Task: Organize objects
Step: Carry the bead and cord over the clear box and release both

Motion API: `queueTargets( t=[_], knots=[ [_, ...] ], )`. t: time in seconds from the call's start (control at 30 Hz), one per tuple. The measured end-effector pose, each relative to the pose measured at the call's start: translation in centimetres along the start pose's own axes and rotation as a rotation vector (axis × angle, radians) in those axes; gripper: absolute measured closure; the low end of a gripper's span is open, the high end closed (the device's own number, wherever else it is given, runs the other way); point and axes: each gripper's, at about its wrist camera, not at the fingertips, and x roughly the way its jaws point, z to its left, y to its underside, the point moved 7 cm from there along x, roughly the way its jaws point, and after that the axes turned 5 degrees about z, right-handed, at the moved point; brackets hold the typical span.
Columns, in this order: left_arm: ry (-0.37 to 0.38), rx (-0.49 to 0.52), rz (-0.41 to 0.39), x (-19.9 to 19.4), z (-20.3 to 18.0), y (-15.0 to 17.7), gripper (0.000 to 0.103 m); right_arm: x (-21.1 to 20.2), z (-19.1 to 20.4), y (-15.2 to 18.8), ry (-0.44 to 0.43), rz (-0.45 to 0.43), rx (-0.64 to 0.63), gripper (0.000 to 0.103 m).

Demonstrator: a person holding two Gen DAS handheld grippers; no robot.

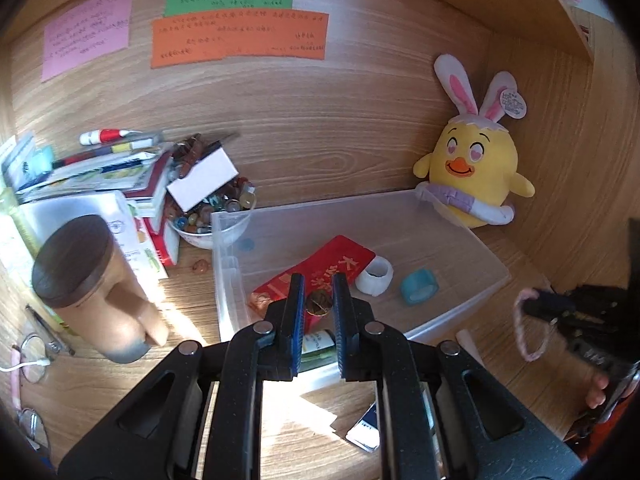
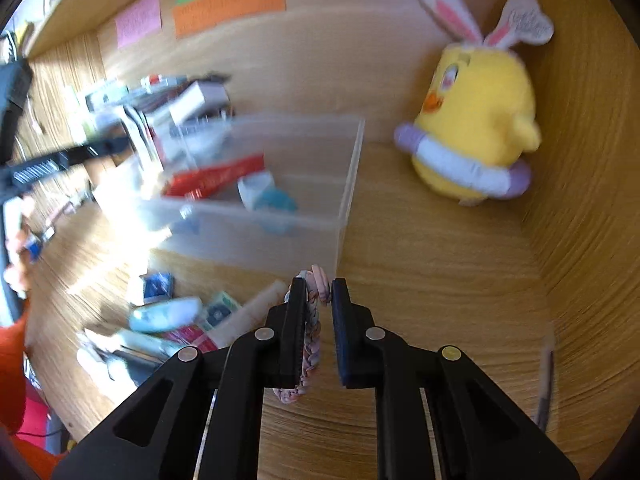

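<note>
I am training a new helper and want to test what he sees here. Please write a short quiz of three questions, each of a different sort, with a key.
1. True or false: the clear plastic bin holds a red packet.
2. What does the right gripper hold? A) a braided pink loop B) a roll of tape C) a pen
3. Fill in: the yellow chick plush wears pink and white rabbit ____.

Key:
1. True. The packet lies in the bin, with a white ring and a blue tape roll beside it.
2. A, the braided pink loop.
3. ears
</note>
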Motion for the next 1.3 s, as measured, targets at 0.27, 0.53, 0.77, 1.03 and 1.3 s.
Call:
queueTargets(
  t=[0.27, 0.53, 0.77, 1.03, 1.3],
  knots=[
    [-0.007, 0.003, 0.044, 2.6, -0.3, 0.5, 0.09, -1.5, 1.0, -5.2, -0.019, -0.102, 0.002, 0.091],
    [-0.003, 0.011, 0.083, 4.0, -0.2, 1.4, 0.09, 1.6, 2.3, -8.9, -0.033, -0.085, -0.016, 0.091],
    [-0.002, 0.006, 0.101, 4.5, 0.2, 1.8, 0.09, 5.9, 4.2, -10.2, -0.043, -0.019, -0.045, 0.091],
    [-0.001, 0.003, 0.098, 4.4, 0.3, 1.9, 0.09, 9.0, 6.5, -8.9, -0.062, 0.05, -0.102, 0.091],
    [-0.011, 0.015, 0.057, 3.4, -0.1, 1.8, 0.066, 9.8, 7.4, -7.9, -0.093, 0.11, -0.135, 0.091]
  ],
)
